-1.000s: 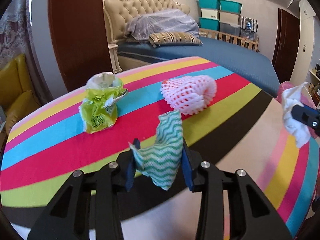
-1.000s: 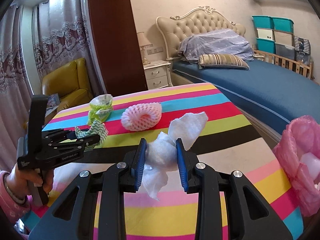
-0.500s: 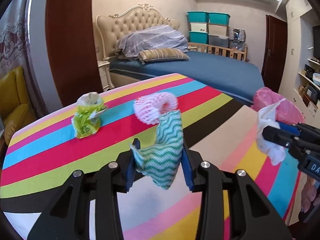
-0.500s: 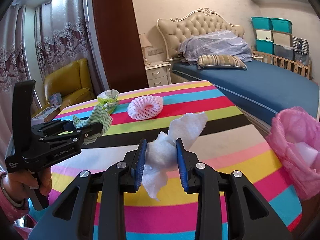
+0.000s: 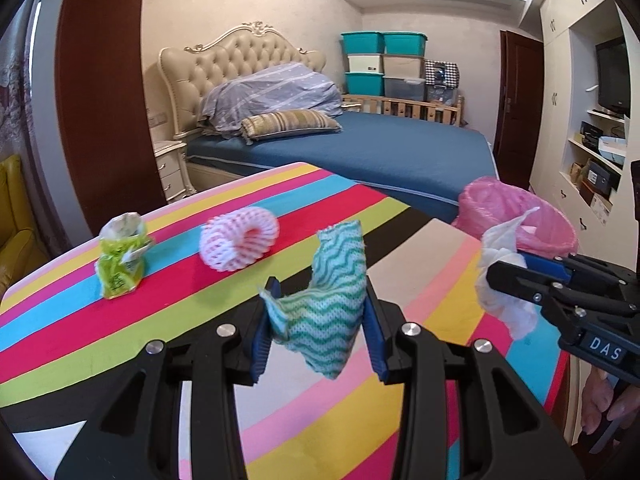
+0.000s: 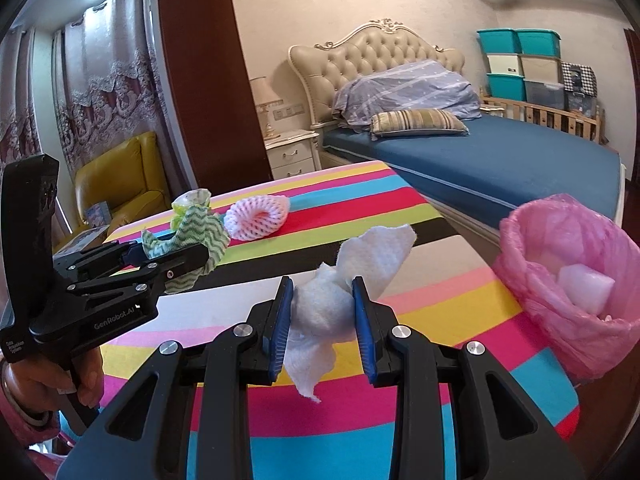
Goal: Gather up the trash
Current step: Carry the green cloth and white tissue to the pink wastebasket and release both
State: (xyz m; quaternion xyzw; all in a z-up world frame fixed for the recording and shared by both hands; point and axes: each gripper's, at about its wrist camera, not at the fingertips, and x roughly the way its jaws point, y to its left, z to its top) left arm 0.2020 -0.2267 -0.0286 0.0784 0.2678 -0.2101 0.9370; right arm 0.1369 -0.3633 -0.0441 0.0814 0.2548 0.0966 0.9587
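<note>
A: What have the fingers got?

B: The right gripper (image 6: pixel 322 312) is clamped tight on a crumpled white tissue (image 6: pixel 340 300); the left gripper (image 5: pixel 320 320) is pinched on a green wavy cloth (image 5: pixel 328 312). Both are held above the striped tabletop (image 6: pixel 420 320).

A: And the bin?

B: The pink-lined bin (image 6: pixel 568 292) sits off the tabletop's edge, at three o'clock in the right wrist view, with something pale already inside.

A: Advice?

B: I'd bring each piece over the rim before letting go; light scraps drift. A foam net (image 5: pixel 240 244) and a green wrapper (image 5: pixel 120 256) wait at ten o'clock.
</note>
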